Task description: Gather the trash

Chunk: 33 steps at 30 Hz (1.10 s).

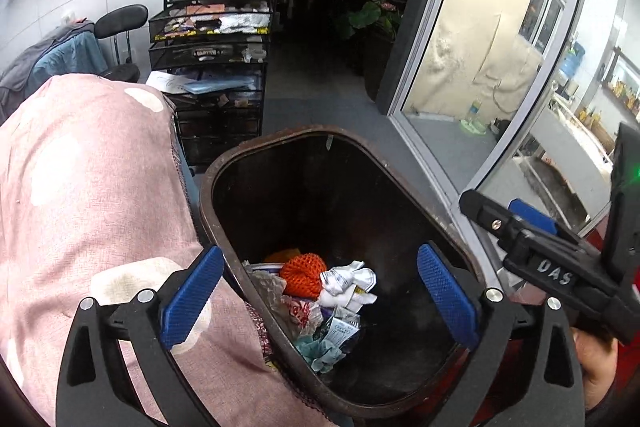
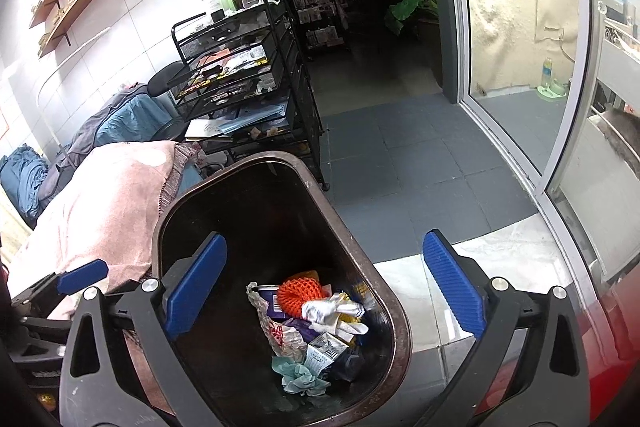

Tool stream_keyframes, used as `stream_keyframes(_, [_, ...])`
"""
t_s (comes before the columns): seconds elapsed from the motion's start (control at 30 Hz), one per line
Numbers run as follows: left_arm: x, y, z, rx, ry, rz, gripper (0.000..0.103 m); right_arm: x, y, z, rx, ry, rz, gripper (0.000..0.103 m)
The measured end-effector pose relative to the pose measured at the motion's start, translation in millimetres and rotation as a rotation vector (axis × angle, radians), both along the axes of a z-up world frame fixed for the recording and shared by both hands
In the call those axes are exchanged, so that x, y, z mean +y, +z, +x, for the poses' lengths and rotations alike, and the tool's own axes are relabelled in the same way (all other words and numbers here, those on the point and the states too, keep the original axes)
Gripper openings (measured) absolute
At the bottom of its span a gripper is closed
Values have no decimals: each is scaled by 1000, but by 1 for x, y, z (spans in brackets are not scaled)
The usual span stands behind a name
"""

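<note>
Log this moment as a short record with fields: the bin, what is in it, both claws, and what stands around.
bin: dark brown trash bin, lid off, upright on the floor
contents: orange foam net, crumpled white paper, teal tissue, small printed carton, all at the bottom
left claw: open, nothing between the pads, above the bin
right claw: open, nothing held, above the bin
beside the bin: pink blanket
behind: black mesh drawer cart with bottles on top
</note>
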State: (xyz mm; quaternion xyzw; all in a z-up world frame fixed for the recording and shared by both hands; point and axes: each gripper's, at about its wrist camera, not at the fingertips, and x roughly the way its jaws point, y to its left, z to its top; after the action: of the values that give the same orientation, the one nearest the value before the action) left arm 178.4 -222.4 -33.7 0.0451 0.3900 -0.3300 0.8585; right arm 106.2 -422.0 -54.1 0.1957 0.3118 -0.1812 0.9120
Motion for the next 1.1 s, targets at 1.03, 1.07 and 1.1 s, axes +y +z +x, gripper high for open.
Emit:
stream_keyframes(1.03, [151, 60, -84, -374, 453, -34, 98, 123, 42, -28, -238, 235, -195, 97])
stream_keyframes(1.07, [157, 61, -87, -381, 463, -38, 98, 130, 45, -31, -251, 245, -206, 97])
stream_keyframes(1.1, [162, 61, -90, -388, 477, -43, 98, 138, 47, -34, -261, 257, -213, 97])
